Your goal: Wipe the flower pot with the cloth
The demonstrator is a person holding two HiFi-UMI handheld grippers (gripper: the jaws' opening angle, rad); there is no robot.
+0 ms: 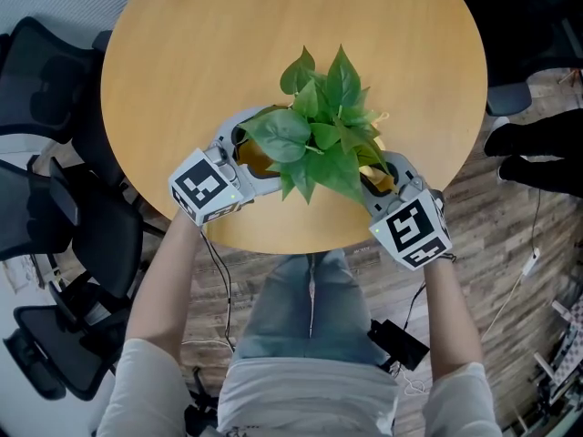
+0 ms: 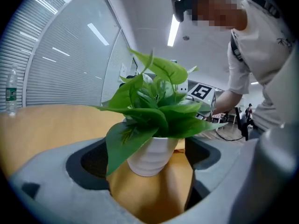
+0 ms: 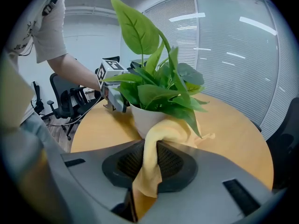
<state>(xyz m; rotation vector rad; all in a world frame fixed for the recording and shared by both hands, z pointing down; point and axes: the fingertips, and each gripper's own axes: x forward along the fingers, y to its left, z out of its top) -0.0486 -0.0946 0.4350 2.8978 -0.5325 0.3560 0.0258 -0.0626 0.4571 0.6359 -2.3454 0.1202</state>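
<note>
A round wooden table (image 1: 164, 71) fills the top of the head view. Black office chairs (image 1: 55, 235) stand at its 9 o'clock side, and one more dark chair (image 1: 524, 35) sits at 2 o'clock. The floor (image 1: 492, 208) at 4 o'clock is brown wood planks, and a thin cable (image 1: 532, 264) lies on it. Behind the table runs a glass wall with white blinds (image 3: 233, 50). Long lights (image 2: 174, 29) shine on the white ceiling. A water bottle (image 2: 11, 94) stands on the table — close to the blinds.

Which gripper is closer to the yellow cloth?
Right. The right gripper is shut on the cloth beside the pot; the left gripper stands open on the pot's opposite side.
</note>
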